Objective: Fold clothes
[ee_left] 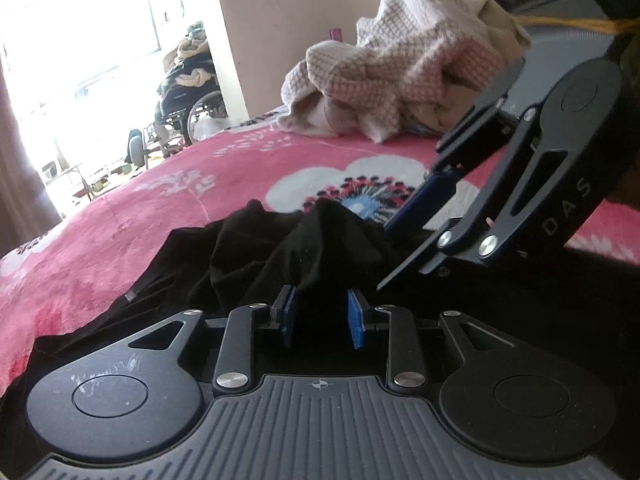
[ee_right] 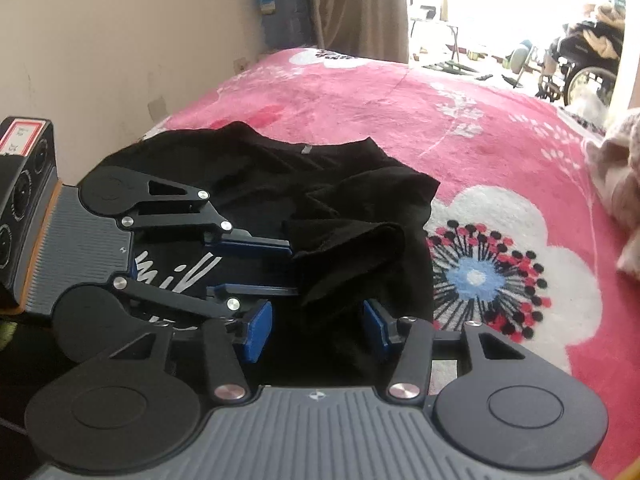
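We note the left tongs (ee_left: 322, 320) clenched on a bunched fold of the black T-shirt (ee_right: 340, 184); right tongs (ee_right: 318, 326) released above it on the pink bed (ee_right: 500, 128).

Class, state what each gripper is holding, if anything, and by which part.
The left gripper pinches a raised fold of the black T-shirt; the right gripper stands open over it, holding nothing.

Your right gripper (ee_right: 318, 326) hangs with jaws apart over the black shirt (ee_right: 320, 200) on the pink flowered blanket (ee_right: 500, 128). Your left gripper (ee_right: 294, 264) lies across the shirt, a bunched fold at its fingertips.
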Motion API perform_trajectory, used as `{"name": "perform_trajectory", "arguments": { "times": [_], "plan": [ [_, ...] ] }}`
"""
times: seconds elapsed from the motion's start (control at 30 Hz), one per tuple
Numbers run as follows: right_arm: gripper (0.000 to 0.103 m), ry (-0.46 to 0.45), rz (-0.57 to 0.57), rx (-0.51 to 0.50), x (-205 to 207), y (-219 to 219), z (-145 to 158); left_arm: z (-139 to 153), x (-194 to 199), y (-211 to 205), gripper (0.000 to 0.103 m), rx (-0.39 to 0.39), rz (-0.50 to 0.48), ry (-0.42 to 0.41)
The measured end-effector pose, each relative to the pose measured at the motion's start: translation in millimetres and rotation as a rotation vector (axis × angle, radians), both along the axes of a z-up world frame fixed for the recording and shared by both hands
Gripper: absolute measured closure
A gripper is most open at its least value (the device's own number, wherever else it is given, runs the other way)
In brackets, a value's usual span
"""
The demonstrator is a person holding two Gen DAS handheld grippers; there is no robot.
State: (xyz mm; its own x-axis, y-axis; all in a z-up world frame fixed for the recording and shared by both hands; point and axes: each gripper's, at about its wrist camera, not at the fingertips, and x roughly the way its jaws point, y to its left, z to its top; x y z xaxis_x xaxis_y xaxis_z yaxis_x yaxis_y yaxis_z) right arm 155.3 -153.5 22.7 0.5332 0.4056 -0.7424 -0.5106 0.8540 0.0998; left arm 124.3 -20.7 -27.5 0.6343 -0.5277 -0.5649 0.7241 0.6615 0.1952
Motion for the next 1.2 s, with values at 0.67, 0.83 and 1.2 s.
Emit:
{"name": "perform_trajectory", "arguments": {
  "times": [0.67, 0.83, 1.2],
  "plan": [
    [0.098, -0.005, -0.081, 0.041, 6.0, -9.5, -0.2, -2.2, 11.3, -10.8, 0.095, 0.006, 0.024, -0.006],
    [0.101, -0.038, -0.134, 0.093, 3.1, -24.7, 12.7, 17.5, 23.0, -3.0, 0.102, -0.090, 0.093, -0.018],
    [0.101, -0.105, -0.450, 0.222, -4.1, -118.4, 37.5, 90.4, 81.8, -72.8, 0.103, -0.115, 0.008, -0.143]
  ]
}}
